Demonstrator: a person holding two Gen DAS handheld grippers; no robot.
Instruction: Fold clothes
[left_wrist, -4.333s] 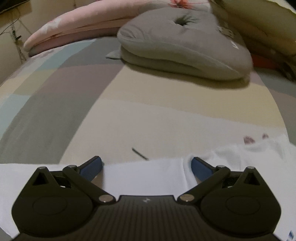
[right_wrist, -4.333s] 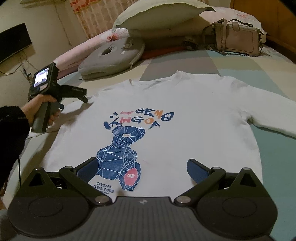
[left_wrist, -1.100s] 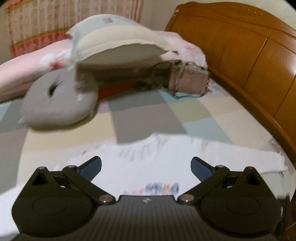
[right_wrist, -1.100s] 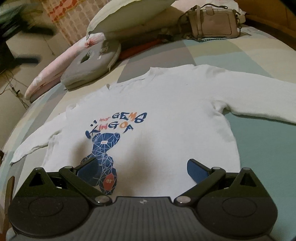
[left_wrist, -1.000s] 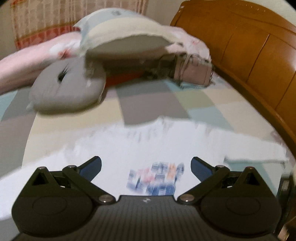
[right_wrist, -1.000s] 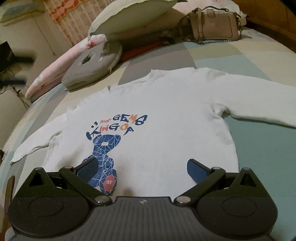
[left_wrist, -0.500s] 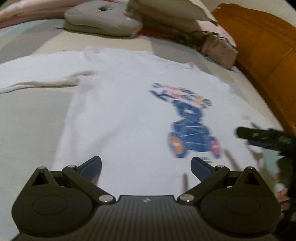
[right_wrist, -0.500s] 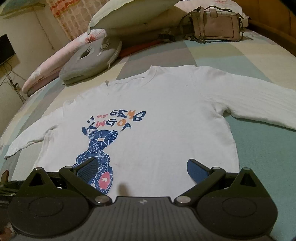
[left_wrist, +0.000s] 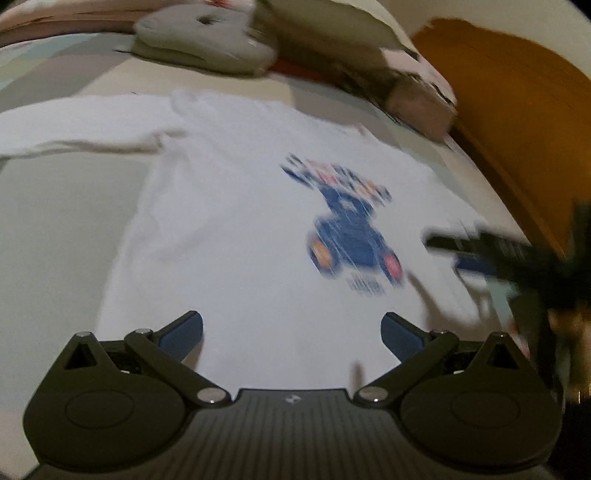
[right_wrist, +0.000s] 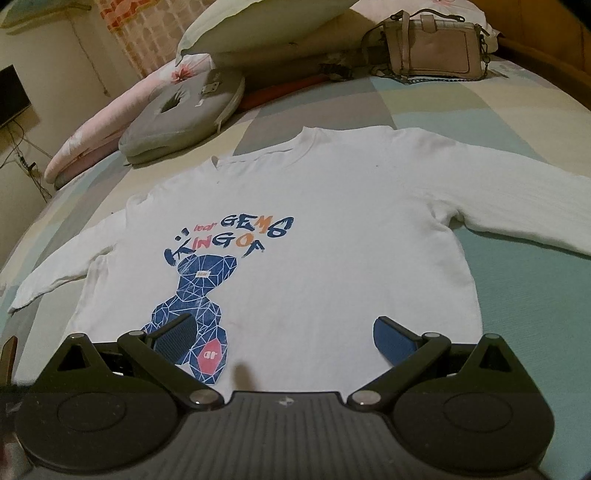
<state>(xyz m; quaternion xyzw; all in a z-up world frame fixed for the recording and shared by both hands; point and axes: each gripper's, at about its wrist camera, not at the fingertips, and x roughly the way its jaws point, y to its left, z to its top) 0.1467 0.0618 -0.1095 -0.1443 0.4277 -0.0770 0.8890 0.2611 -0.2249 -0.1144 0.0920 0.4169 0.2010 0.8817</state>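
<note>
Left gripper (left_wrist: 291, 332) and right gripper (right_wrist: 282, 334), both spread wide and holding nothing, low in each frame above the hem of a white sweatshirt (right_wrist: 332, 229). Spread flat, print up, mid-frame on a patchwork bedspread (right_wrist: 480, 99); grey cushion (right_wrist: 184, 114) upper left, handbag (right_wrist: 432, 48) upper right.

The sweatshirt (right_wrist: 332, 206) is white, printed with a navy faceted bear (right_wrist: 199, 291) with a red patch and navy-and-orange lettering. The bed (right_wrist: 461, 99) cover shows pale teal, cream and grey blocks. The cushion (right_wrist: 184, 114) is grey; the handbag (right_wrist: 436, 48) is beige-pink.
</note>
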